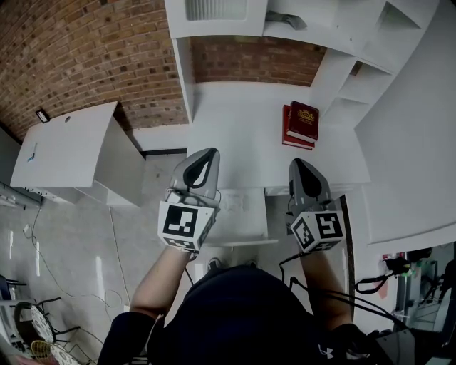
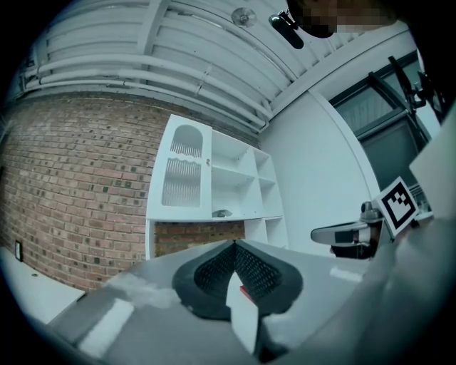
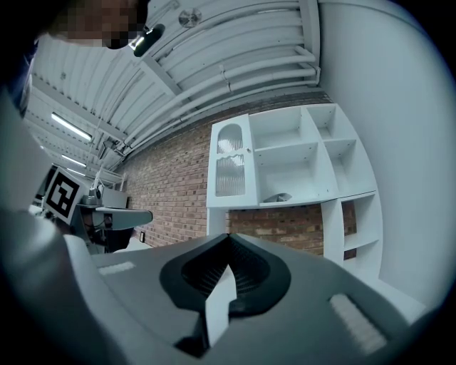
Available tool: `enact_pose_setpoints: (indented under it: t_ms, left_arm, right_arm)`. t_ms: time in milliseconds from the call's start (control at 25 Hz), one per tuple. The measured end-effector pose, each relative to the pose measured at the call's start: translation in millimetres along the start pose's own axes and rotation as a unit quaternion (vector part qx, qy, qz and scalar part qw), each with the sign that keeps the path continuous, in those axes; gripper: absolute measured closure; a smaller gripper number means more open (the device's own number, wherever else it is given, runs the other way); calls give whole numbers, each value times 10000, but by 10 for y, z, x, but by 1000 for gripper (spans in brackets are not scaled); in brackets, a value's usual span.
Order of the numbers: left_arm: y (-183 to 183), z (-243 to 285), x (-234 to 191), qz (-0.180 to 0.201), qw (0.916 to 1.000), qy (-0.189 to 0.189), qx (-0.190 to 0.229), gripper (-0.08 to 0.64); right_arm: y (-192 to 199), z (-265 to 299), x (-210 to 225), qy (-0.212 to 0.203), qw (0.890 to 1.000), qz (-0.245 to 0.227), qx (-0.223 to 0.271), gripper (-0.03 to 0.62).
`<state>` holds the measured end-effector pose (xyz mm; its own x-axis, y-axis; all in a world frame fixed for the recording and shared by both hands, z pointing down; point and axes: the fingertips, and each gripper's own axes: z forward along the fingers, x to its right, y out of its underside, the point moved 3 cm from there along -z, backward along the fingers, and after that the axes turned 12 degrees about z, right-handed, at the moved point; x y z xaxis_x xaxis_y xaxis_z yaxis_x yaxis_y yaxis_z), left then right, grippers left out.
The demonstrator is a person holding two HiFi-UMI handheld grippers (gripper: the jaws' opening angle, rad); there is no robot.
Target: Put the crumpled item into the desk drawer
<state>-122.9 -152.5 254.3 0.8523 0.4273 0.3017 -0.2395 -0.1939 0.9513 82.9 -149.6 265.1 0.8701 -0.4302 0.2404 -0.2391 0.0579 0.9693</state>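
A grey crumpled item (image 1: 288,20) lies on a high shelf of the white shelving unit; it also shows small in the left gripper view (image 2: 222,212) and the right gripper view (image 3: 278,197). Under the desk's front edge a white drawer (image 1: 244,222) looks pulled out. My left gripper (image 1: 211,154) hovers over the drawer's left side, jaws shut and empty (image 2: 235,243). My right gripper (image 1: 296,165) hovers to the drawer's right, also shut on nothing (image 3: 228,236). Both point toward the shelves, well short of the item.
Red books (image 1: 301,123) lie stacked on the white desk (image 1: 235,128) at the right. A brick wall (image 1: 78,50) stands behind, and a white cabinet (image 1: 71,153) at the left. White shelf compartments (image 1: 363,78) run along the right side.
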Motion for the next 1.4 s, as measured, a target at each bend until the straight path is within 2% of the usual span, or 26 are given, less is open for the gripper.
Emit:
enact_pose_setpoints:
  t_ms: [480, 1400]
  left_arm:
    - [103, 61, -37, -177, 9998, -2, -57, 557]
    - [153, 120, -8, -125, 9999, 20, -112, 558]
  right_arm:
    - [86, 76, 45, 28, 9999, 16, -116, 591]
    - [114, 107, 51, -54, 9999, 35, -126, 591]
